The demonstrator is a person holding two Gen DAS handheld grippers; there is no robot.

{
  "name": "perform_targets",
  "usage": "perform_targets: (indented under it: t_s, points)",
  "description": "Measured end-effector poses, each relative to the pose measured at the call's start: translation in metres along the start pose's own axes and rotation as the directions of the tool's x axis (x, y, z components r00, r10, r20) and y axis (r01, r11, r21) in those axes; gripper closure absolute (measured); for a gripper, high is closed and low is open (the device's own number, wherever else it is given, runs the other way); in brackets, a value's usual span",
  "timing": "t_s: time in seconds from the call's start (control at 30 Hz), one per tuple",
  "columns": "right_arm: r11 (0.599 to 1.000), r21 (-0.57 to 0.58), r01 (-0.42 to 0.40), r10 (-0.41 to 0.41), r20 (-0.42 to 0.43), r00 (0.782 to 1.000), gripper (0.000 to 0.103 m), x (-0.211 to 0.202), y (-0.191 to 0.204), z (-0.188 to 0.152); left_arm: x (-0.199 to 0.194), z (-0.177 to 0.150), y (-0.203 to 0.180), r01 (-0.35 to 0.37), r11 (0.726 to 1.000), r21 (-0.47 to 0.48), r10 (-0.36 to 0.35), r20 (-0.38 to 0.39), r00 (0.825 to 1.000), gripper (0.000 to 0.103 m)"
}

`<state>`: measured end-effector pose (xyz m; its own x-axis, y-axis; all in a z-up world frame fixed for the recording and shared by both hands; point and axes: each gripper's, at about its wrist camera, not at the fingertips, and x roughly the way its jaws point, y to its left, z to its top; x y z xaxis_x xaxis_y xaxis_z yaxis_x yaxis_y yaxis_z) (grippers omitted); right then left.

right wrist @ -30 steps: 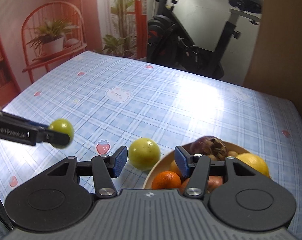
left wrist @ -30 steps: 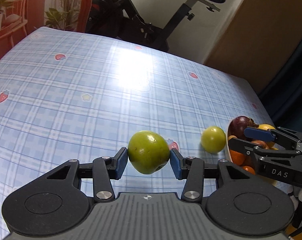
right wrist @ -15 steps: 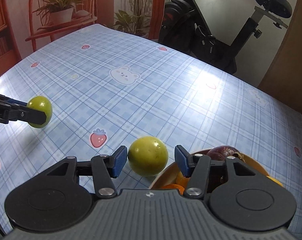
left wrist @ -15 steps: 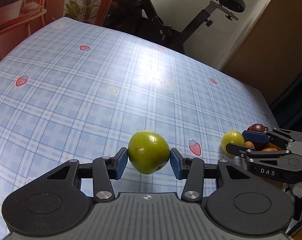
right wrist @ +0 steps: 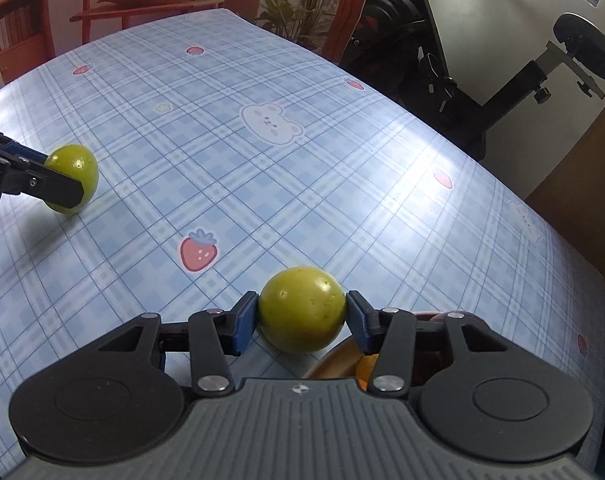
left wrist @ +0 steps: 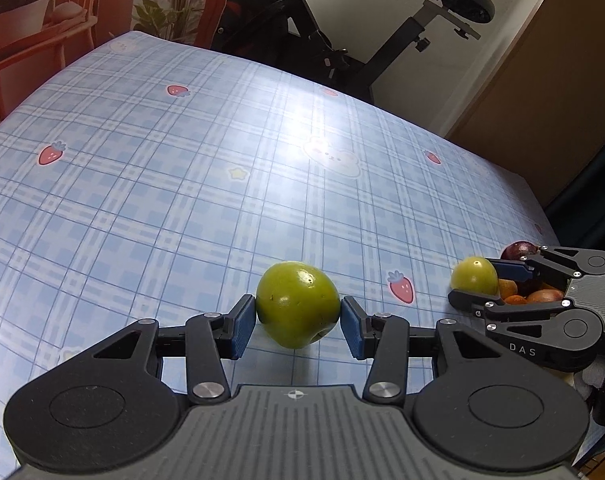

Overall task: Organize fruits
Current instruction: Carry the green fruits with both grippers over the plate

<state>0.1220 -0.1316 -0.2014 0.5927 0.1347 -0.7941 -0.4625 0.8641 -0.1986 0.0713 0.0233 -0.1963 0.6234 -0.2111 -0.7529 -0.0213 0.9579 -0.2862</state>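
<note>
My left gripper (left wrist: pixel 298 322) is clenched on a green apple (left wrist: pixel 297 304), both blue pads pressed to its sides. The apple is close to round, a little wider than tall; its dimpled end tips down toward me and to the right, so its core axis runs tilted. It sits low over the blue checked tablecloth (left wrist: pixel 182 200); I cannot tell whether it touches.

My right gripper (right wrist: pixel 302 318) is closing on a rounder yellow-green fruit (right wrist: pixel 302 314), and its pads already meet the fruit's sides. No stem end shows, so I cannot tell which way it points. It is just beside the bowl (right wrist: pixel 334 364) at the cloth's right edge.

"DAS" is printed on my right gripper's body in the left view.

The bowl holds a dark purple fruit (left wrist: pixel 520 249) and orange ones (left wrist: pixel 508 288).

An exercise bike (right wrist: pixel 482 80) stands beyond the table.
</note>
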Motion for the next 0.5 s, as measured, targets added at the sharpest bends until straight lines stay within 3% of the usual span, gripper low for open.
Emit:
perform_targets:
  t_s: [0.3,0.5]
  points:
    - [0.984,0.165,-0.059,0.036,0.141,0.989,0.053,-0.042,0.004,-0.015,-0.014,0.006,-0.02,0.015,0.998,0.063,-0.016,0.025,1.0,0.054]
    - [0.955,0.288,-0.073,0.007,0.226,0.974,0.053,-0.086,-0.012,-0.039,-0.024,0.015,-0.051,0.057,0.988,0.143,-0.063,0.036,0.997,0.054]
